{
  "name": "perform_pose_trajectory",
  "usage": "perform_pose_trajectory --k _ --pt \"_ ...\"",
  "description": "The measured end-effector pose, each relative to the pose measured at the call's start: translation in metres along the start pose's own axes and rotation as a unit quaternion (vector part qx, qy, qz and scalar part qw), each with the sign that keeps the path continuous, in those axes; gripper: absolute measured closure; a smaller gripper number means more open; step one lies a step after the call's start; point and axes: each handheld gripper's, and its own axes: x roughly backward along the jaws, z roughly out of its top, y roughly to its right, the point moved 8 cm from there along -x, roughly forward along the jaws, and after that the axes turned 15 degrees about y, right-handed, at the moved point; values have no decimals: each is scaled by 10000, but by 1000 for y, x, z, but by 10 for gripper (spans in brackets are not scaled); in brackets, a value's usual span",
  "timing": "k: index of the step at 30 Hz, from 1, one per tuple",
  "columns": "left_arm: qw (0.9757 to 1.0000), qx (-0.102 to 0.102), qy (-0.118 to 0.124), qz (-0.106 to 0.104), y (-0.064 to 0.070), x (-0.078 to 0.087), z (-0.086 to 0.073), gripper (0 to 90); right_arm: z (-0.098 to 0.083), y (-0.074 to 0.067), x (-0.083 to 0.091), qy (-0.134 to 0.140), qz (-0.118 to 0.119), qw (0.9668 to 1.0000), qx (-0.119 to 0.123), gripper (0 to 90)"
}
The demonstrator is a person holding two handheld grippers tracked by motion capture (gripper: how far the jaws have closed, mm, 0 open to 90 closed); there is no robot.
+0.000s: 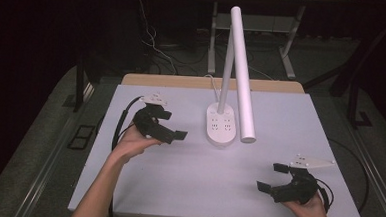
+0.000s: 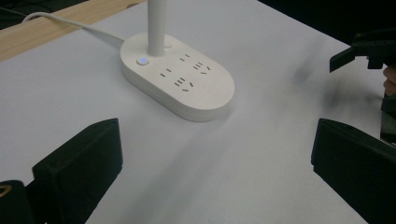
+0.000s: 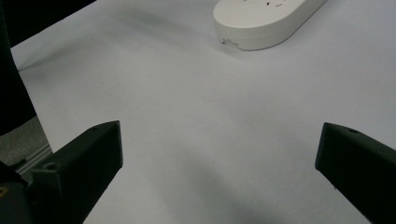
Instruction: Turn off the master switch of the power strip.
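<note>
1. One white table (image 1: 177, 188) is carrying one white desk lamp (image 1: 243, 71). The lamp is standing near the table's far edge, at about mid-width.
2. The lamp is consisting of one oval base (image 1: 221, 124), one upright stem and one long tubular head, which is slanting forward and down over the table.
3. In the left gripper view the base (image 2: 187, 88) is showing several groups of socket slots and one lit round button (image 2: 142, 61) beside the stem. One white cord (image 2: 70, 23) is running from the base toward the far edge.
4. Two grippers are hovering over the table, one in each hand.
5. The left gripper (image 1: 172, 125) is pointing toward the base, its jaws standing wide apart and holding nothing.
6. The right gripper (image 1: 272, 178) is sitting near the front right corner, well apart from the lamp, its jaws likewise standing wide and holding nothing.
</note>
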Motion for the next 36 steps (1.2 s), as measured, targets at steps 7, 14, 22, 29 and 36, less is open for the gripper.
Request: perform_pose_trajectory --k 7,14,22,29,36 --pt "10000 -19 -34 27 -6 -4 6 10 0 0 0 -9 -1 10000 -11 2" --pt "9999 -74 -116 32 -10 -11 15 10 0 0 0 -6 1 10000 -11 2" --pt "9998 -90 -163 12 -15 -21 20 12 0 0 1 -6 2 10000 -14 2" --pt "9997 -100 -240 -30 -19 -33 23 13 0 1 2 12 -20 10000 -32 2" --pt "9992 -141 -360 -39 -21 -44 24 15 0 2 2 21 -11 10000 -30 2"
